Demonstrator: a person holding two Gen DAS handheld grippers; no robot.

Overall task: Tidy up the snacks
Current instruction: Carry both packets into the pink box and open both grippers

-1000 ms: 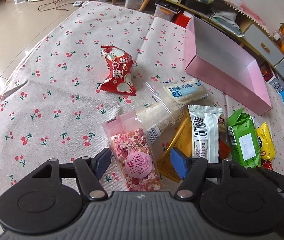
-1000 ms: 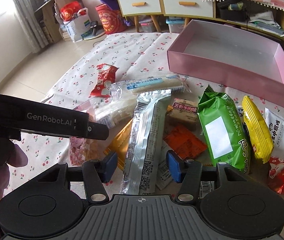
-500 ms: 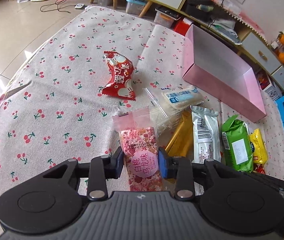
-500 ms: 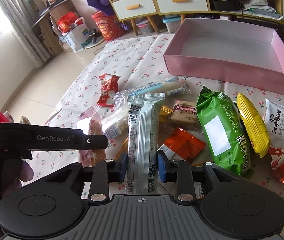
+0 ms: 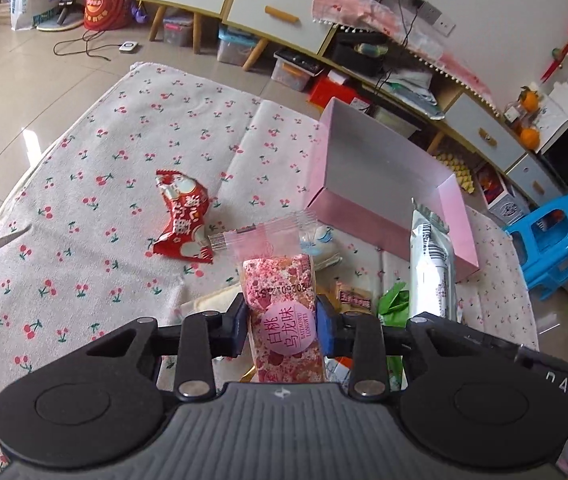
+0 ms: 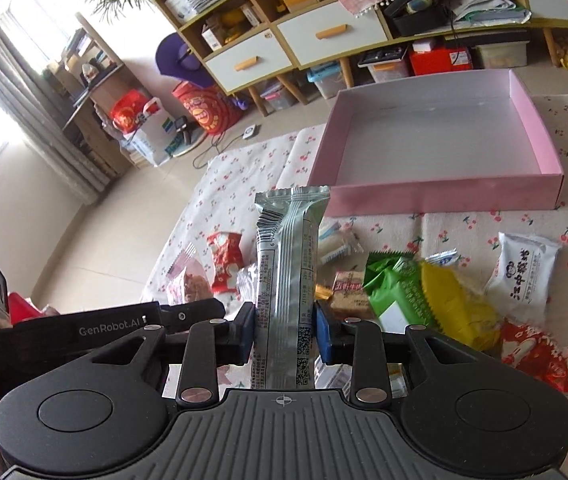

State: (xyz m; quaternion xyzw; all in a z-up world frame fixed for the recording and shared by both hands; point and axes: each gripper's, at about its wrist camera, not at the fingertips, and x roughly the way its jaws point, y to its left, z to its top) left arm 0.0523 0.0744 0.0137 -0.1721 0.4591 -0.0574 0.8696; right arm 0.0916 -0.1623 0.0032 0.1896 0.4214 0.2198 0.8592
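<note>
Left gripper point(image 5: 282, 330) clamped on a pink speckled snack packet point(image 5: 282, 312), blue pads pressing both long sides, packet lifted clear of the table point(image 5: 84, 240) and pointing away toward the pink box point(image 5: 387, 216). Right gripper point(image 6: 285, 334) closed on a long silver snack bar point(image 6: 285, 280), held upright between the pads with its crimped top end rising in front of the box's near wall. Seen from the left wrist, the same silver bar point(image 5: 431, 264) standing up just right of the pink packet.

Pink box open-topped, on the far side of the cherry-print cloth, nothing visible inside. On the cloth between box and grippers, still lying loose: red foil packet point(image 5: 182, 216) off to the left by itself; a clear-wrapped white snack point(image 6: 333, 242) just beyond the silver bar; a small brown-labelled bar point(image 6: 349, 292), green packet point(image 6: 397, 294), yellow packet point(image 6: 455, 308), white packet with dark lettering point(image 6: 523, 272) and a red-and-white packet point(image 6: 539, 354) bunched to the right. Green and yellow packets blurred, apparently overlapping. Left device's black body point(image 6: 96, 332) crossing the lower left of the right wrist view.
</note>
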